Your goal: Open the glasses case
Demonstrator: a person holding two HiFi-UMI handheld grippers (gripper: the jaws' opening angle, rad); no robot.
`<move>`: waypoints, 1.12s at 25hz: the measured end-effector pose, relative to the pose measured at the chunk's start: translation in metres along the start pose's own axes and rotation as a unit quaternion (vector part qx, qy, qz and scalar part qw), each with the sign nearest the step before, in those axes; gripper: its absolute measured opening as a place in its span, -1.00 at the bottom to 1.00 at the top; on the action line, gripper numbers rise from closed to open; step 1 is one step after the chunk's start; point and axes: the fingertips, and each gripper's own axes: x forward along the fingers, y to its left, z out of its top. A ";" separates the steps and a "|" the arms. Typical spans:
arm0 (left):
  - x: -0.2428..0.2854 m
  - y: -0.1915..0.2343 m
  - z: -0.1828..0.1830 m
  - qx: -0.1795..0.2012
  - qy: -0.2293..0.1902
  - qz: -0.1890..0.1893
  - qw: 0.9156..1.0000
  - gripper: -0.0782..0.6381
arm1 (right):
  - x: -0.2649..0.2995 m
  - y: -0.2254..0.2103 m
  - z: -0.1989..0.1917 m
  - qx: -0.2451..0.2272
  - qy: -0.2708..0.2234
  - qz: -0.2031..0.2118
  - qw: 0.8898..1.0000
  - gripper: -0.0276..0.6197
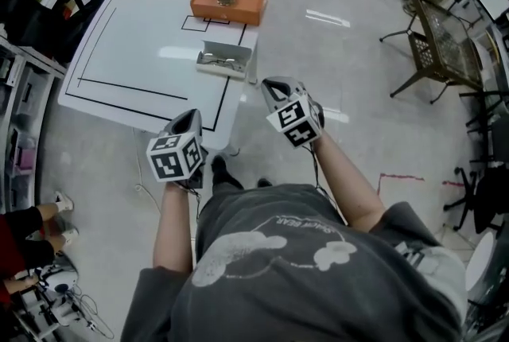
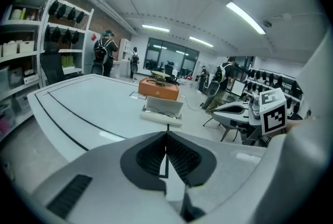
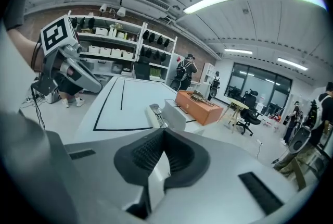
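Head view, with both gripper views. The glasses case lies on the white table, close to the edge nearest the person, and it is already open. Its lid stands upright along the far side. The shallow base lies on the near side with a pair of glasses in it, so the open side faces the two grippers. Its long axis runs across the line of the jaws, from the person's left to right, dipping slightly toward the person at the right end.

Left gripper: jaws closed pad to pad with nothing between them. The case sits straight ahead of the tips, well apart from them.

Right gripper: jaws likewise closed and empty. The case lies ahead of the tips, well apart and seen end-on, with the lid on its right.

Both grippers are held off the table's near edge, and the case lies beyond and between them. An orange box stands on the table beyond the case, apart from it, carrying a small metallic item on top.
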 end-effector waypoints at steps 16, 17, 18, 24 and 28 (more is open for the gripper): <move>-0.075 -0.009 -0.062 -0.074 -0.028 0.072 0.994 -0.77 | -0.035 0.050 -0.012 -0.021 -0.029 0.079 0.996 -0.92; -0.076 -0.010 -0.066 -0.073 -0.027 0.072 0.994 -0.77 | -0.035 0.054 -0.012 -0.021 -0.027 0.082 0.996 -0.92; -0.078 -0.011 -0.069 -0.074 -0.028 0.070 0.994 -0.77 | -0.036 0.058 -0.012 -0.022 -0.026 0.085 0.996 -0.92; -0.108 -0.019 -0.086 -0.082 -0.047 0.066 0.993 -0.77 | -0.051 0.093 -0.009 -0.034 -0.023 0.101 0.994 -0.92; -0.143 -0.024 -0.110 -0.090 -0.054 0.066 0.992 -0.77 | -0.076 0.133 -0.009 -0.040 -0.022 0.120 0.992 -0.92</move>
